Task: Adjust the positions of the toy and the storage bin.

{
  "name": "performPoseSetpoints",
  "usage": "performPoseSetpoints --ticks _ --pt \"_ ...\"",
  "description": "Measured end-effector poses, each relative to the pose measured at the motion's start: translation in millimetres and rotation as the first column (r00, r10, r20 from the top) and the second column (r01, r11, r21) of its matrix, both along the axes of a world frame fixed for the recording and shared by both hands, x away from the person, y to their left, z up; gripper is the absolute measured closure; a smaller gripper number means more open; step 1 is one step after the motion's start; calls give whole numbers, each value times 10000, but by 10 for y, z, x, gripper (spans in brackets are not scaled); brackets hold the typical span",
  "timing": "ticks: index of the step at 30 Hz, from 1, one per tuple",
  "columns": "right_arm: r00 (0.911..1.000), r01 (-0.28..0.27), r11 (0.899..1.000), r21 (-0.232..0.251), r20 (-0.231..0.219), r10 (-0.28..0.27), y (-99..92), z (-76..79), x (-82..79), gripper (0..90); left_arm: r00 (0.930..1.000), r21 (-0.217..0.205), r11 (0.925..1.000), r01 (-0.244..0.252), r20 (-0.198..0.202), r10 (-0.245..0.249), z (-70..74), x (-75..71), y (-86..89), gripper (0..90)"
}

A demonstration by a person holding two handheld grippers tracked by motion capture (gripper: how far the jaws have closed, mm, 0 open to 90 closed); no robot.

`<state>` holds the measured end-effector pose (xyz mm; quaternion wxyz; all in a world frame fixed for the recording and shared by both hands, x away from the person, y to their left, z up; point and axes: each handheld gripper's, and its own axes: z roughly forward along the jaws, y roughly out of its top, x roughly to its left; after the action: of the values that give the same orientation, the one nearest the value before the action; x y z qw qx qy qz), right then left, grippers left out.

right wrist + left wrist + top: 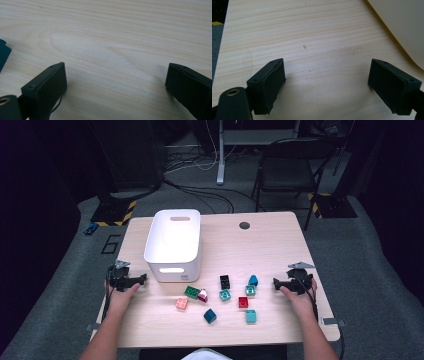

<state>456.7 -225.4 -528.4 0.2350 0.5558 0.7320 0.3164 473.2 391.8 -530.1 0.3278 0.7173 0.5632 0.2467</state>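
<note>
My left gripper [144, 279] rests on the table at the left, just left of the white bin [173, 245], jaws wide apart with bare wood between them [327, 82]. The bin's wall [402, 22] shows at the upper right of the left gripper view. At the right side of the table my right gripper [275, 282] lies open over bare wood [116, 82]. A blue brick [253, 280] sits just left of it, and its edge [3, 55] shows in the right gripper view. Several small bricks, among them black [224, 281], green [192, 292] and red [243, 302], lie between the hands.
The light wooden table [270, 245] has a round cable hole [244, 225] at the back. Behind it stand a dark chair [290, 165], a desk leg [220, 155] and floor cables. Tripod feet with yellow-black tape [112, 212] flank the table.
</note>
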Motion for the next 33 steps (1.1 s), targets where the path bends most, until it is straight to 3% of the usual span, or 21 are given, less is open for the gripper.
performPoseSetpoints --ticks 14,21,33 --pt "9997 -239 9997 6 -8 239 -1 1 -7 34 10000 -12 10000 -40 53 40 6 -10 -2 188" --pt "9998 -134 9999 27 140 134 4 21 -29 142 10000 -49 10000 -7 40 7 21 -28 -20 253" --pt "9996 -88 10000 45 274 87 -9 24 -43 203 9999 -23 9999 129 -86 -129 51 -36 -30 335"
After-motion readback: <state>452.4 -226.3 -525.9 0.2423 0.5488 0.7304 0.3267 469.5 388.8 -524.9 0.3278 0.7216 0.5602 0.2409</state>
